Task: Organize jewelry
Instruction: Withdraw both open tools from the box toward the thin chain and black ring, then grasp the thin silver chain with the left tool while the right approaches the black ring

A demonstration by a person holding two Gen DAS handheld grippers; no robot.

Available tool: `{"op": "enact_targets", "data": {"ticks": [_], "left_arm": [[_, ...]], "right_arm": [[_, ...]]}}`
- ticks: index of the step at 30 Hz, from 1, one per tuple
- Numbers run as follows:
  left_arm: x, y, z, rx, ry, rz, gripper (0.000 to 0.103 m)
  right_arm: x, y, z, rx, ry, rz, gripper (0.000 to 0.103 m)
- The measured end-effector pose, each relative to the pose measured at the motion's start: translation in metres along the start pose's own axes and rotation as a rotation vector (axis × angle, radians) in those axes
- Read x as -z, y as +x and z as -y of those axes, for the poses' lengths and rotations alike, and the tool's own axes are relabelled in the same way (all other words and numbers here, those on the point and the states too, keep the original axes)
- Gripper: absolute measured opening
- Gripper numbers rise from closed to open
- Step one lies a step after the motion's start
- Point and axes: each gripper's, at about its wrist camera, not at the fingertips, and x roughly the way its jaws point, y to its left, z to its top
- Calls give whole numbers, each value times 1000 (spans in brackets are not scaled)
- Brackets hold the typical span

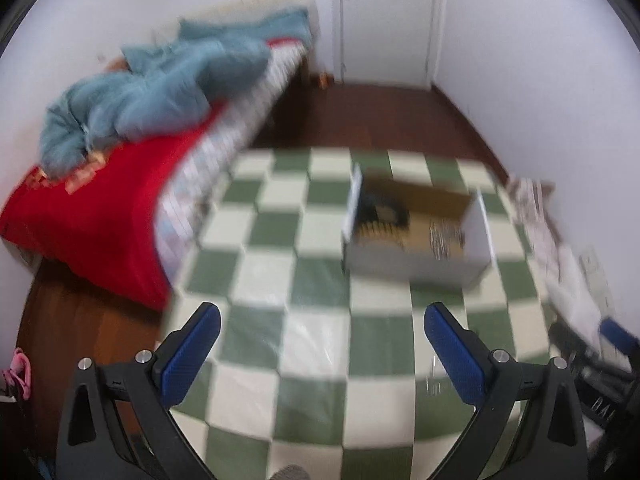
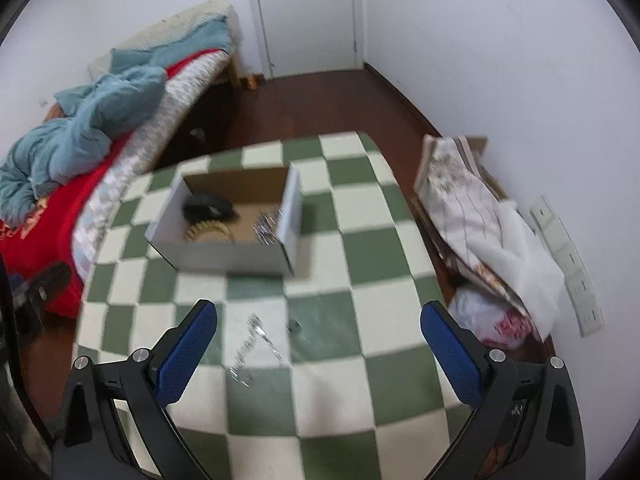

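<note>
Checkered green-and-cream cloth covers the table and carries everything that matters. Toward its far side sits an open cardboard box, white outside and brown inside, already holding a dark piece, a pale beaded bracelet and a silvery tangle against its right wall. Nearer, loose on the cloth, a silver chain lies strung out, with a small dark item just beside it; motion blur hides what that item is.

Both tools hang above the table with nothing in them. The right gripper has its blue pads spread wide, the chain lying between and just ahead of them. The left gripper is equally wide apart, aimed at the box over bare cloth.

Sorting looks partly done, with the chain apparently next. Picking it up would call for lowering the right gripper until the pads straddle a bunched section, then closing low against the cloth, since thin links slip easily.
</note>
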Motion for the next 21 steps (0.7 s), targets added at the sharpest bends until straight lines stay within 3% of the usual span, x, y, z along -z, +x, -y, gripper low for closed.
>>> {"op": "enact_targets", "data": {"ticks": [3,4,6,9,10,14,19,21], "left_arm": [[24,35,17,27,30,-99,103],[28,41,21,32,37,-116,103],[40,57,36,55,65,-160,101],[49,78,55,87,100,-209,87],[51,84,62,88,115,-216,78],[56,102,88,90,205,-224,60],[61,110,105,116,258,-226,55],[63,109,108,141,271,-211,43]], "right_arm": [[19,21,11,8,11,-63,74],[25,28,16,7,20,-84,73],[35,40,25,6,36,-107,70],[48,55,40,13,65,-145,69],[49,59,43,16,71,-150,69],[54,69,60,30,102,-164,69],[55,78,75,42,135,-178,69],[55,82,78,41,142,-184,69]]}}
